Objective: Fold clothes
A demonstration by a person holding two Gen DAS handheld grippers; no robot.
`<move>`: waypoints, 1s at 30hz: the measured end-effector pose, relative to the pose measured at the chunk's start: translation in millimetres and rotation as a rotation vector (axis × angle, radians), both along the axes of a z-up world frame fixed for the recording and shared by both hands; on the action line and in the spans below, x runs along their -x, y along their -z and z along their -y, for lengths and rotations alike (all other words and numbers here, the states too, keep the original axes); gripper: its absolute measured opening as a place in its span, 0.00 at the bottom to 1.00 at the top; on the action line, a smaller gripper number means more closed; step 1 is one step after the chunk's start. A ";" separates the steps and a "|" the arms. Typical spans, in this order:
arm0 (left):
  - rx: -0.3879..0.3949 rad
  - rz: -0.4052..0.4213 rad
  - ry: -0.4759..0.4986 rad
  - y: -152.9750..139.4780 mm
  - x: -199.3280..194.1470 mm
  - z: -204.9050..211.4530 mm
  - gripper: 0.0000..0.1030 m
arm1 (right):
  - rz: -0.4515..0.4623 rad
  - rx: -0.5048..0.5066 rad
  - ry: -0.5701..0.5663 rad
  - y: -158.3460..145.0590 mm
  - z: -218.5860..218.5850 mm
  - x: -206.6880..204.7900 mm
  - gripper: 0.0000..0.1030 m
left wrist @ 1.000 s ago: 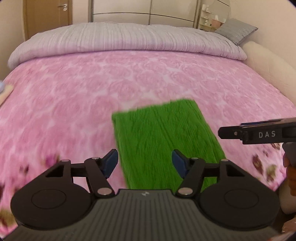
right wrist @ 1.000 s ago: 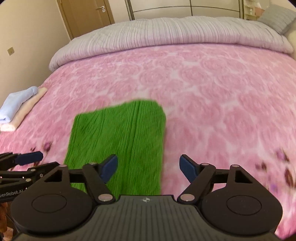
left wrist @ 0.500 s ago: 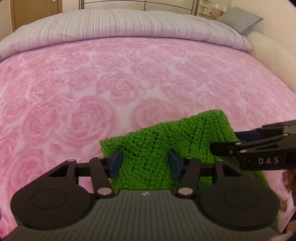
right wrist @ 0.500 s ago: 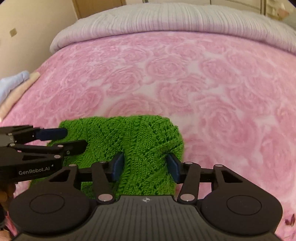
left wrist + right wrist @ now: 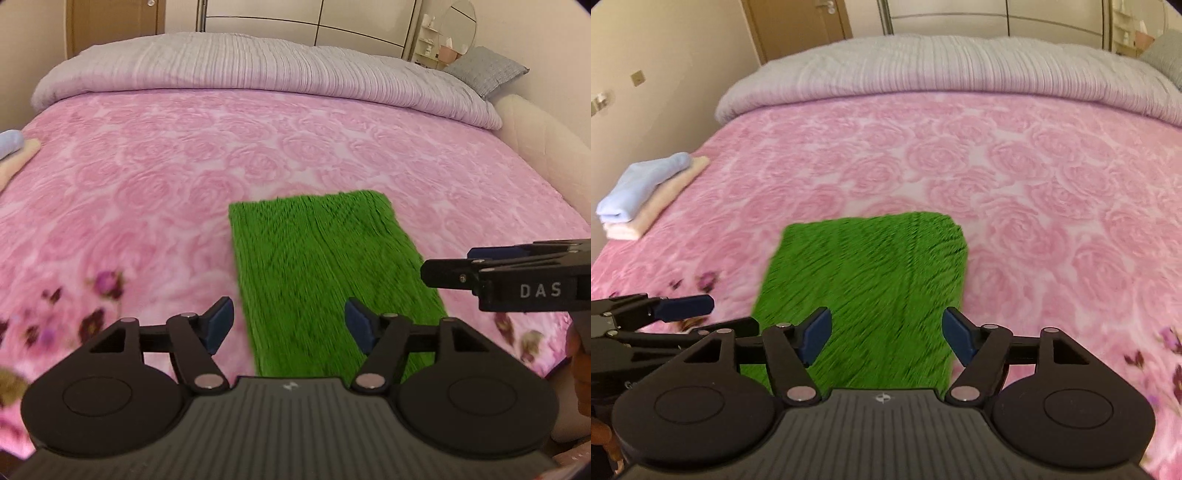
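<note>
A green knitted garment [image 5: 325,273] lies folded flat as a long rectangle on the pink rose bedspread [image 5: 166,177]; it also shows in the right wrist view [image 5: 871,288]. My left gripper [image 5: 288,325] is open and empty, held above the garment's near end. My right gripper [image 5: 886,332] is open and empty, also above the near end. The right gripper shows at the right of the left wrist view [image 5: 517,273], and the left gripper shows at the left of the right wrist view [image 5: 665,317].
A folded stack of a light blue and a cream cloth [image 5: 646,192] lies at the bed's left edge. A grey duvet [image 5: 258,66] lies across the head of the bed, with a grey pillow [image 5: 487,70] at the right. A padded bed side [image 5: 546,147] runs along the right.
Half a second ago both grippers were low at the garment's far edge with jaws narrowed. Now both are drawn back and raised with jaws wide, and the garment lies flat.
</note>
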State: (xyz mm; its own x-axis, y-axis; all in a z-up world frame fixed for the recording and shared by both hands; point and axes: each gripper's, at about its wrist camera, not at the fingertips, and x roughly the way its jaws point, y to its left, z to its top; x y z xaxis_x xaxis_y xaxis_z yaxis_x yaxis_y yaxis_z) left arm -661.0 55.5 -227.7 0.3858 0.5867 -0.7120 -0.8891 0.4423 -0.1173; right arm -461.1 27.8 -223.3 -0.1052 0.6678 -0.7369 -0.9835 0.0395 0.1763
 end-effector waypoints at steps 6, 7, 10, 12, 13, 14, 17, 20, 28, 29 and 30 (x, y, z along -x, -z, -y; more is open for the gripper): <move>-0.016 0.000 -0.005 -12.3 10.5 47.5 0.68 | 0.020 -0.017 -0.007 -8.9 51.7 16.8 0.76; -0.018 0.003 -0.007 -13.9 12.9 54.5 0.68 | 0.018 -0.015 -0.006 -8.2 57.8 17.6 0.76; -0.032 0.006 -0.013 -19.6 19.6 74.1 0.70 | 0.023 -0.013 -0.003 -7.6 75.0 21.3 0.76; -0.044 0.012 -0.018 -24.3 24.0 87.0 0.71 | 0.027 -0.016 -0.002 -8.6 86.6 23.8 0.77; -0.049 0.017 -0.021 -26.2 26.2 92.0 0.71 | 0.029 -0.020 -0.002 -9.8 92.0 24.7 0.79; -0.053 0.023 -0.025 -28.0 28.5 97.2 0.72 | 0.031 -0.024 -0.002 -10.6 97.2 25.4 0.80; -0.066 0.035 -0.032 -32.5 33.7 111.8 0.74 | 0.035 -0.035 -0.003 -12.7 112.3 27.1 0.85; -0.068 0.044 -0.041 -34.2 36.2 124.1 0.79 | 0.034 -0.038 0.003 -13.7 126.0 26.5 0.86; -0.063 0.031 -0.109 -34.4 43.9 142.1 0.90 | 0.003 -0.019 0.016 -5.7 137.1 18.5 0.86; -0.064 0.017 -0.120 -34.0 43.9 142.1 0.90 | 0.000 -0.015 0.019 -4.0 136.9 17.1 0.86; -0.065 0.003 -0.131 -33.6 44.0 142.1 0.90 | -0.004 -0.011 0.023 -2.3 136.6 15.8 0.86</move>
